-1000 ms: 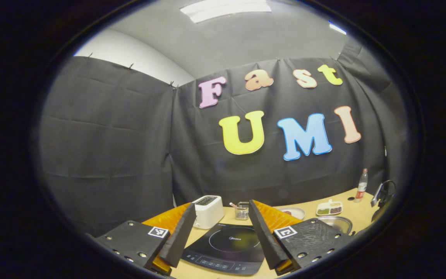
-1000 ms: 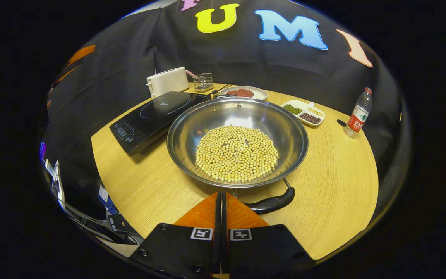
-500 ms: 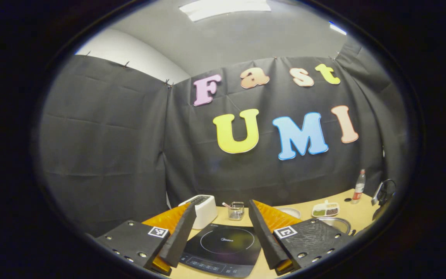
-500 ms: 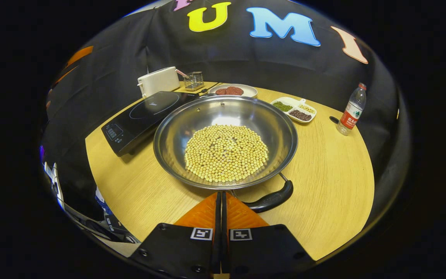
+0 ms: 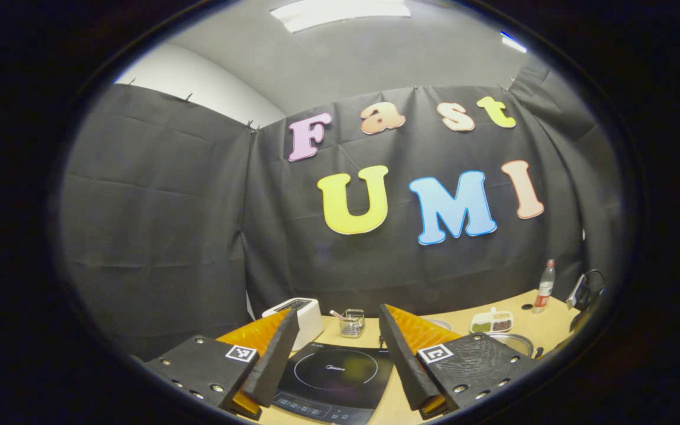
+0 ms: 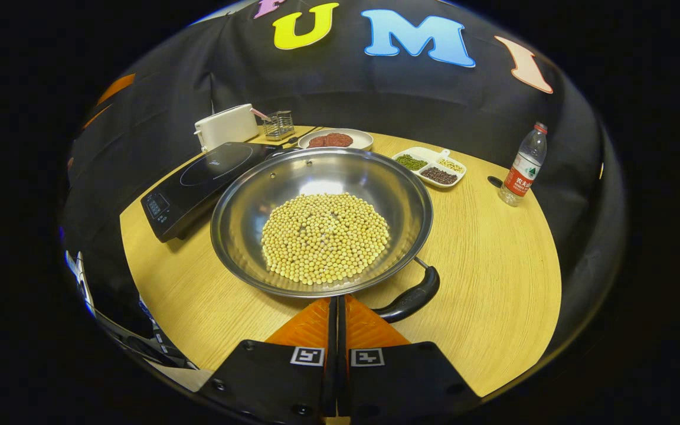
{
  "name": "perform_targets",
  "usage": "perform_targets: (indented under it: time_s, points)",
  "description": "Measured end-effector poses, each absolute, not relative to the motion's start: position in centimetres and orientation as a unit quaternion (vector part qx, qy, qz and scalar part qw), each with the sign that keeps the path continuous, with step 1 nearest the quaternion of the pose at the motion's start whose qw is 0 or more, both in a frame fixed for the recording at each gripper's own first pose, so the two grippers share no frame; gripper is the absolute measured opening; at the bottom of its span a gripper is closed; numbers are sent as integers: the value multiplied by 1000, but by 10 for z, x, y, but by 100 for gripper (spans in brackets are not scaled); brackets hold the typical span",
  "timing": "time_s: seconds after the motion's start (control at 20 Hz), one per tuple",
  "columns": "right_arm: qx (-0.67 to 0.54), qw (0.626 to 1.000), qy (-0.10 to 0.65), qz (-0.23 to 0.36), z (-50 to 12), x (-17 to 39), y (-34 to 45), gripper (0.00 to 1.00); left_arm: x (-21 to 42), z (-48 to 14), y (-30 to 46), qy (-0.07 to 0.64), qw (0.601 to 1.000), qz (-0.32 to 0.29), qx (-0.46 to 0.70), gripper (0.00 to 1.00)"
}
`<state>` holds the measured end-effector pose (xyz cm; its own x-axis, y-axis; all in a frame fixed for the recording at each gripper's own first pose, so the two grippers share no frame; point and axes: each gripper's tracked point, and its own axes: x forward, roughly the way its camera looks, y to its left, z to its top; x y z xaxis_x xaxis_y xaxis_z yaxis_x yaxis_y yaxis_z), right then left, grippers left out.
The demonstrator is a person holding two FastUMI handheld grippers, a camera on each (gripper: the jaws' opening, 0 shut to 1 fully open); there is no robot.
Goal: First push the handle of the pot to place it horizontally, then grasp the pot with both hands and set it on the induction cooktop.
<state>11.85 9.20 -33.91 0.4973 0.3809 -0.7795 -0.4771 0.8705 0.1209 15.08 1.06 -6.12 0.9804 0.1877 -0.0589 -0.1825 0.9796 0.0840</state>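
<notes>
Right hand-held gripper (image 6: pixel 337 300): fingers pressed together with nothing between them, tips just in front of the near rim of the pot (image 6: pixel 321 219) and just left of its handle (image 6: pixel 406 298). The handle, seen in the right gripper view, is a dark curved grip at the pot's near-right edge, running obliquely from the rim toward the gripper. The pot is a wide steel pan resting on the table (image 6: pixel 493 254), carrying a flat layer of beans (image 6: pixel 324 237); the cooktop (image 6: pixel 198 177) lies just beside it on the left, apparently not touching it.

Left hand-held gripper (image 5: pixel 334 354): fingers spread wide apart, holding nothing, raised above the table with the cooktop (image 5: pixel 331 378) between and beyond them. A toaster (image 5: pixel 293 316) and a wire basket (image 5: pixel 352 323) stand behind the cooktop; the pot's rim (image 5: pixel 511 339) appears at far right.

Also on the table: a plate (image 6: pixel 334 139), a divided dish (image 6: pixel 431 166) and a bottle (image 6: pixel 523 165), all well apart from the handle.

Step in hand, by judgement: the first one, pushing the handle horizontal; the pot is not yet grasped. The next move likely calls for bringing the closed right tips sideways against the handle and nudging gently, so the pot turns without spilling beans.
</notes>
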Motion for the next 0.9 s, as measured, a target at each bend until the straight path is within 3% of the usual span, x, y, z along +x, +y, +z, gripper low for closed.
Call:
perform_targets:
  time_s: [0.9]
  points:
    - [-49, 876, 429, 217, -351, 162, 55, 2, 165, -76, -21, 45, 993, 103, 45, 81]
